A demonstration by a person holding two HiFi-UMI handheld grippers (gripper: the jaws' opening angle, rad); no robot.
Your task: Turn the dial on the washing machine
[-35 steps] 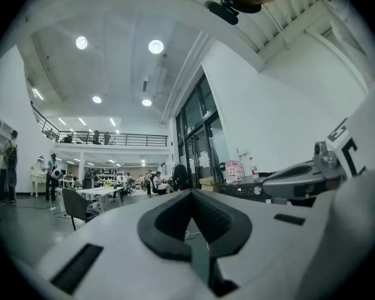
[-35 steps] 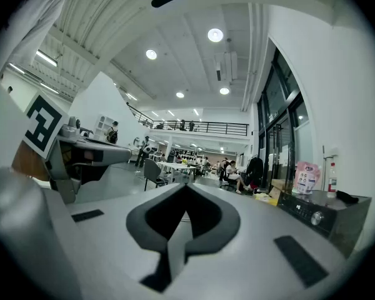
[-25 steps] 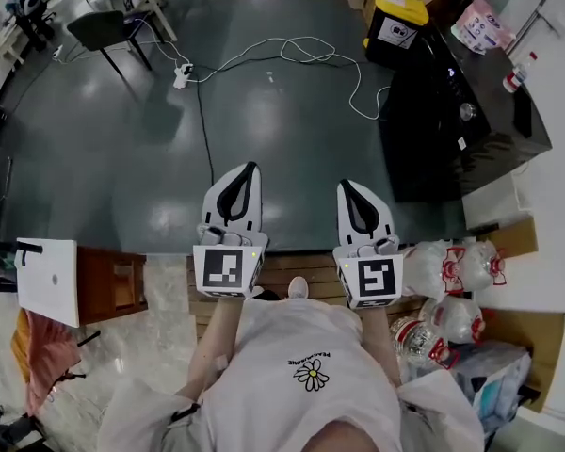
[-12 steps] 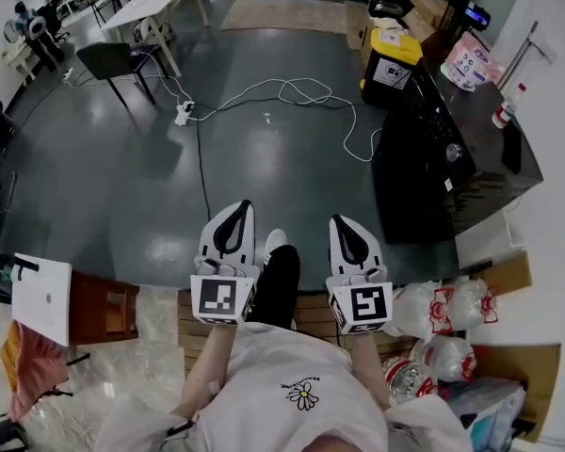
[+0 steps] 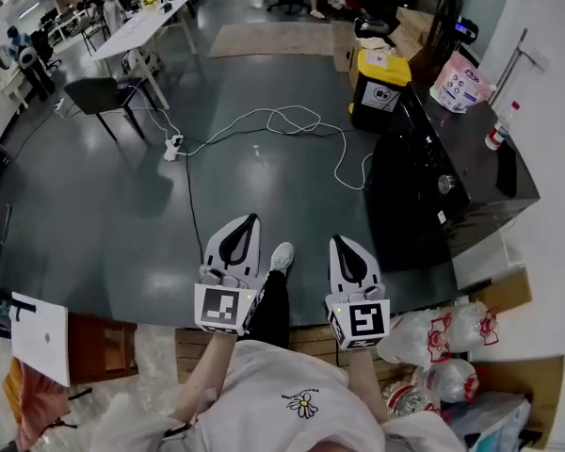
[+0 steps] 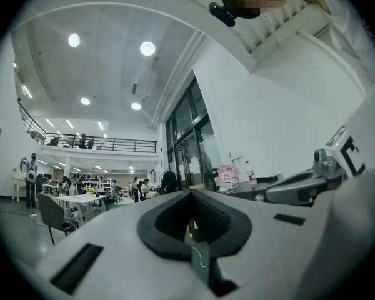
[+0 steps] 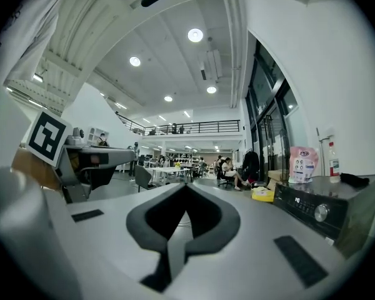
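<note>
The black washing machine (image 5: pixel 416 217) stands at the right, and its silver dial (image 5: pixel 445 184) sits on the control strip. In the right gripper view the dial (image 7: pixel 322 212) shows at the right, well beyond the jaws. My left gripper (image 5: pixel 248 220) and my right gripper (image 5: pixel 337 243) are held side by side over the grey floor, both shut and empty. They are well short of the machine and to its left. Each gripper view shows the jaw tips meeting, left gripper (image 6: pixel 189 192) and right gripper (image 7: pixel 185 186).
A pink bag (image 5: pixel 459 80), a bottle (image 5: pixel 496 126) and a dark item (image 5: pixel 506 172) rest on the machine top. Behind it stands a yellow bin (image 5: pixel 377 88). A white cable (image 5: pixel 264 125) loops over the floor. Bagged bottles (image 5: pixel 443 332) lie at my right. A chair (image 5: pixel 99 94) stands far left.
The person has stepped forward, one leg and shoe now showing between the grippers. Both grippers sit lower in the head view and stay shut. More of the room ahead shows.
</note>
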